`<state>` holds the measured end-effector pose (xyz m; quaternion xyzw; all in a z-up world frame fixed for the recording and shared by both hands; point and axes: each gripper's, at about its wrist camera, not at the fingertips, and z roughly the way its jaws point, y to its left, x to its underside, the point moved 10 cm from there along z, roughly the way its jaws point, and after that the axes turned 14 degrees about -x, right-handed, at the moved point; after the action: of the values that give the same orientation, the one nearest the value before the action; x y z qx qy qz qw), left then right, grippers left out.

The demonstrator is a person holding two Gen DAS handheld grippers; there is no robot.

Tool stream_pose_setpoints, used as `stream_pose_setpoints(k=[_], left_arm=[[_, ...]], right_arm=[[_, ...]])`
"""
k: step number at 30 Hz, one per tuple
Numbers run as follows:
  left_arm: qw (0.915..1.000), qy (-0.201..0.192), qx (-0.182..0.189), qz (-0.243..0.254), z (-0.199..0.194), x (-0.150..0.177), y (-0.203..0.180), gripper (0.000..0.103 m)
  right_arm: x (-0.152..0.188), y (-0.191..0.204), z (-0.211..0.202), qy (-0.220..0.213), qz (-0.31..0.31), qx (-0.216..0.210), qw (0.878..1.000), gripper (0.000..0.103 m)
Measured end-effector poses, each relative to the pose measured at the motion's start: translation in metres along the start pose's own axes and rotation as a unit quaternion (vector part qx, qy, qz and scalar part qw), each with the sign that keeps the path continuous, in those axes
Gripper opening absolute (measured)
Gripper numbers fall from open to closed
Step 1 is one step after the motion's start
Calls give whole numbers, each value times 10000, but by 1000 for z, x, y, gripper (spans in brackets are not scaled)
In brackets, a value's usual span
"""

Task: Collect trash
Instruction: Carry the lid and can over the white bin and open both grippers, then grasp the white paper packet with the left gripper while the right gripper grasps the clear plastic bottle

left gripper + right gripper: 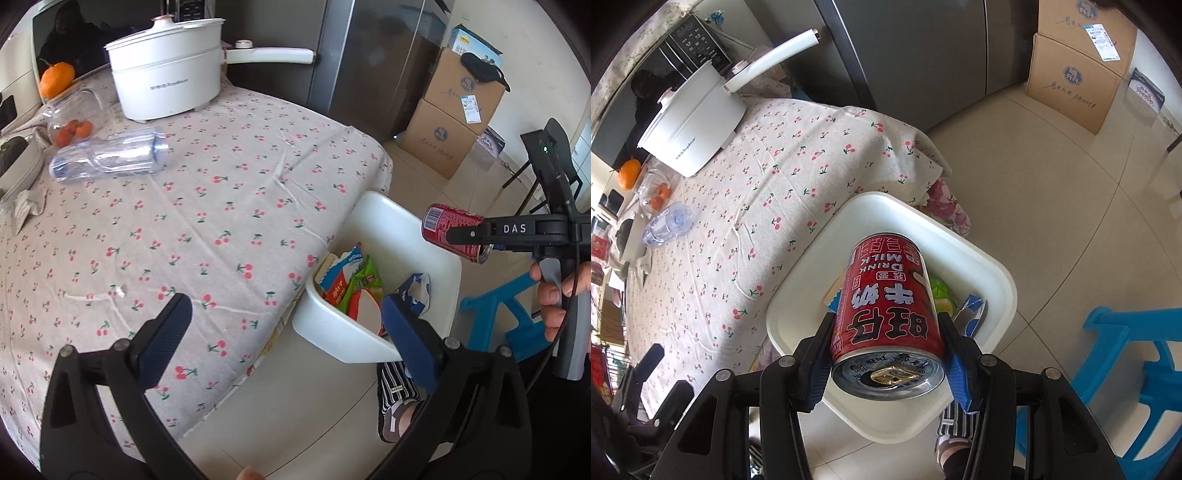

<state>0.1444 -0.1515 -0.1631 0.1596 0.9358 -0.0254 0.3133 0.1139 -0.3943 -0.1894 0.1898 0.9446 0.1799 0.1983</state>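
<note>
Pinched between the blue pads of the right hand-held gripper (pixel 886 354), a red milk-drink can (pixel 886 314) hangs tilted over the white bin (pixel 997 273) of wrappers beside the counter (pixel 221 206). Spread wide and empty, the left hand-held gripper (pixel 284 328) straddles the counter edge and bin.

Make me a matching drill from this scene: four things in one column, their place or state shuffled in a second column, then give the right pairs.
Things
1. red milk can
2. clear plastic bottle
3. white bin
4. left tool

Place or state
A. lying on its side on the cherry-print tablecloth
B. open, nothing between its pads
C. clamped in the right tool above the bin
D. beside the table edge, wrappers inside

Pairs: 1-C, 2-A, 3-D, 4-B
</note>
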Motion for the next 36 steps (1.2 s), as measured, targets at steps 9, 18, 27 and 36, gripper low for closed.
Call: stream_pose_setpoints(k=[9, 18, 27, 36], left_arm=[[9987, -83, -247, -431, -17, 11, 59, 102], [9957, -185, -441, -795, -31, 21, 105, 102], [9921, -283, -622, -1051, -45, 28, 147, 102], [9900, -228, -869, -1090, -42, 39, 189, 102]], right_arm=[[0, 11, 21, 156, -3, 88, 9998, 54], [0, 27, 30, 210, 85, 5, 9997, 76], [-3, 71, 25, 88, -412, -68, 9991, 81], [-5, 119, 38, 87, -891, -49, 9960, 83]])
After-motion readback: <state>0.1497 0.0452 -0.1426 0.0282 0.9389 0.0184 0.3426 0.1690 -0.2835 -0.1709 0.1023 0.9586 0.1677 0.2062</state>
